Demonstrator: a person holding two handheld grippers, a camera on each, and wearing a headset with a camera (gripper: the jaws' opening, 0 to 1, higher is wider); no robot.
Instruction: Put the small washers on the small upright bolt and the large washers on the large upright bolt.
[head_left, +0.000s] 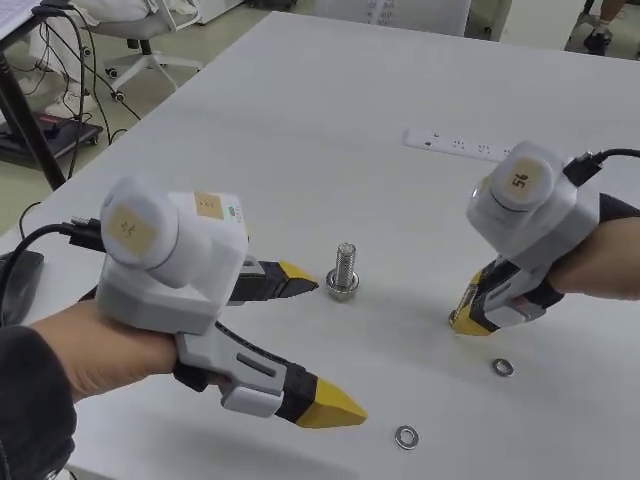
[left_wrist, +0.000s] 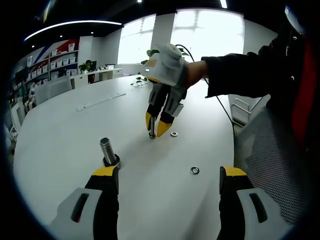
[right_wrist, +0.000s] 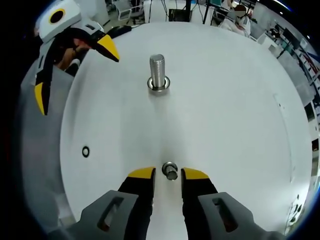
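Note:
The large upright bolt (head_left: 343, 268) (left_wrist: 107, 150) (right_wrist: 157, 71) stands mid-table with a ring at its base. My left gripper (head_left: 318, 340) (left_wrist: 169, 175) is wide open and holds nothing, just short of that bolt. My right gripper (head_left: 468, 318) (right_wrist: 169, 175) points down at the table, its jaws a narrow gap apart on either side of the small upright bolt (right_wrist: 170, 170) (left_wrist: 152, 134). Whether they touch it is unclear. Two loose washers lie on the table, one (head_left: 502, 367) (left_wrist: 174, 134) near the right gripper and another (head_left: 406, 437) (left_wrist: 194, 170) (right_wrist: 85, 151) towards the front edge.
A white power strip (head_left: 455, 143) lies at the far side of the white table (head_left: 300, 150). Beyond the table's left edge are cables and an office chair (head_left: 130, 40). A person's sleeve (left_wrist: 240, 75) reaches in behind the right gripper.

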